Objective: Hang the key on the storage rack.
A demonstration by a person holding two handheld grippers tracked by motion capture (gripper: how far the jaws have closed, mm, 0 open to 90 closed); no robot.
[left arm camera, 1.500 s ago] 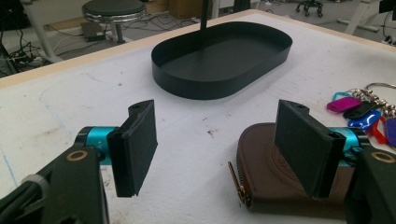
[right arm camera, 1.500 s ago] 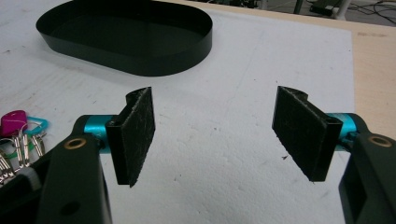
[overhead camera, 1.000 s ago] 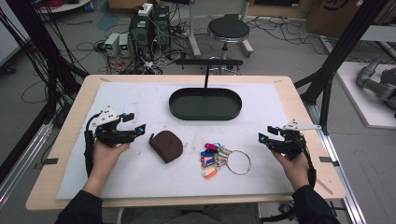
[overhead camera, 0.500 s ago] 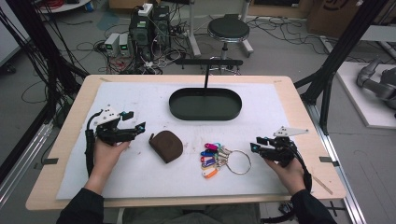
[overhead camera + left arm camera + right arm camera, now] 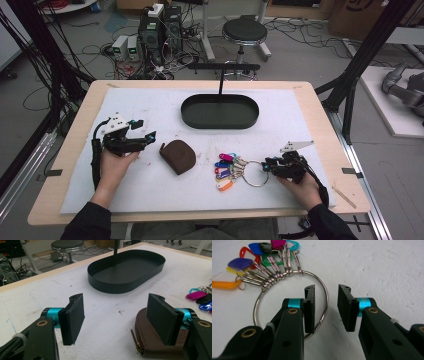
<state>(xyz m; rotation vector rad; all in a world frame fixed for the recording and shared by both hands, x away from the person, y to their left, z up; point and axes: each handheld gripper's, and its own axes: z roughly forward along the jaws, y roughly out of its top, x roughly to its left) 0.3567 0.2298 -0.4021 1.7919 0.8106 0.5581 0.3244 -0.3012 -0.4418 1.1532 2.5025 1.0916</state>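
A big metal key ring (image 5: pixel 256 173) (image 5: pixel 257 307) with several coloured key tags (image 5: pixel 225 166) (image 5: pixel 252 255) lies on the white mat. My right gripper (image 5: pixel 268 165) (image 5: pixel 326 307) is open, low over the mat, its jaws straddling the ring's near side, one inside the loop and one outside. A brown zip pouch (image 5: pixel 178 156) (image 5: pixel 147 345) lies left of the tags. My left gripper (image 5: pixel 149 137) (image 5: pixel 116 320) is wide open just left of the pouch, its right jaw over the pouch's edge.
A black oval tray (image 5: pixel 220 111) (image 5: pixel 125 272) on a stand sits at the middle back of the mat. The wooden table edge (image 5: pixel 200 216) runs along the front. Cables, a stool and equipment stand on the floor behind.
My right gripper moved left and down to the key ring, and its jaws now straddle the wire. The left gripper stayed put.
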